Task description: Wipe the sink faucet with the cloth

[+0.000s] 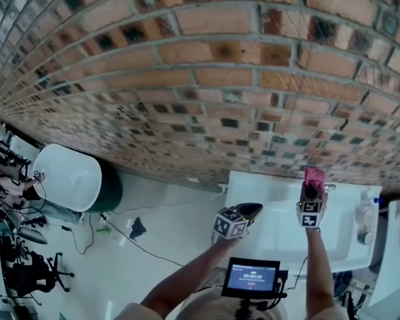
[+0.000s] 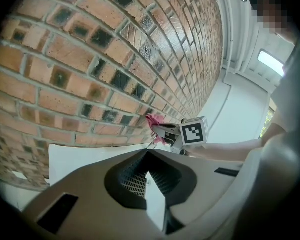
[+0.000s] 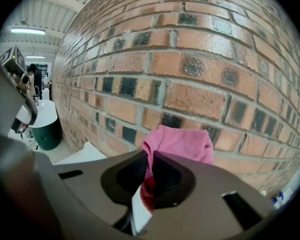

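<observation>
we find the right gripper [image 1: 313, 189] pinching a pink fabric cloth [image 1: 313, 176] between its closed jaws. the cloth bunches out beyond the tips, held up at the rear edge of the white rectangular sink [image 1: 280, 239], close against the red-brown brick wall [image 1: 200, 79]. the cloth and gripper stand in front of that rear edge, and we cannot make out the faucet clearly behind them. the left gripper [image 1: 250, 210] has its jaws pressed together on nothing and hangs over the sink's left rim, well apart from the cloth. a small black screen [image 1: 253, 277] sits low in the head view, between the person's forearms. to the left, clear of the sink, stands a white round-topped object on a dark green base [image 1: 67, 177]. a small dark item [image 1: 137, 229] lies on the pale floor between the two.
</observation>
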{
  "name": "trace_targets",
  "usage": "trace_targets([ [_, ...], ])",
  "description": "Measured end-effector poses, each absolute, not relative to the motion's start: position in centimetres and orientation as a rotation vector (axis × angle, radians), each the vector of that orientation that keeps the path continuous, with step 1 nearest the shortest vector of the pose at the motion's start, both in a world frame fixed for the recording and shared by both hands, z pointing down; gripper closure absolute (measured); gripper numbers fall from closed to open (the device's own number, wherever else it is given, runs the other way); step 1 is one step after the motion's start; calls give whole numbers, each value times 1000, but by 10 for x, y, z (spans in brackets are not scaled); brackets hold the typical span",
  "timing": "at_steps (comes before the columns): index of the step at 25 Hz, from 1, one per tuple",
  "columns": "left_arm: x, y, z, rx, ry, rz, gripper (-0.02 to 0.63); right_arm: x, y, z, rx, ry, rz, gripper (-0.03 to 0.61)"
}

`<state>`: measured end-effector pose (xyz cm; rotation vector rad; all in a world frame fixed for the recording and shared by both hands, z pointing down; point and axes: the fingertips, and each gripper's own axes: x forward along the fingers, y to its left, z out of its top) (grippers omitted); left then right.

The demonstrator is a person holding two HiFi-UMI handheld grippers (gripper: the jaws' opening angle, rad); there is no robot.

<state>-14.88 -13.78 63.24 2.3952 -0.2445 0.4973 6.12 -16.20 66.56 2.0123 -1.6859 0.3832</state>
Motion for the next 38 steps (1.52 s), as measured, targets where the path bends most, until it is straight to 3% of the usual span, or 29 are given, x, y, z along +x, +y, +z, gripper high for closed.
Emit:
trace_targets([
  [10, -175, -129, 642, 2389, -249, 521, 614, 10, -142, 744, 1898, -1885, 927, 558],
  [18, -213, -135, 625, 2395, -239, 492, 614, -52, -55, 710, 2024, -2068, 1407, 557],
  [27, -203, -93, 669, 2305, -114, 510, 614, -19, 85, 649, 2482, -2047, 1469, 557],
  [33, -179, -80, 668, 2318, -90, 543, 614, 16, 123, 616, 2766, -2189, 1564, 558],
  [38, -145, -81, 640, 2365, -128, 501, 614, 45, 117, 597, 2691, -2332, 1532, 557],
])
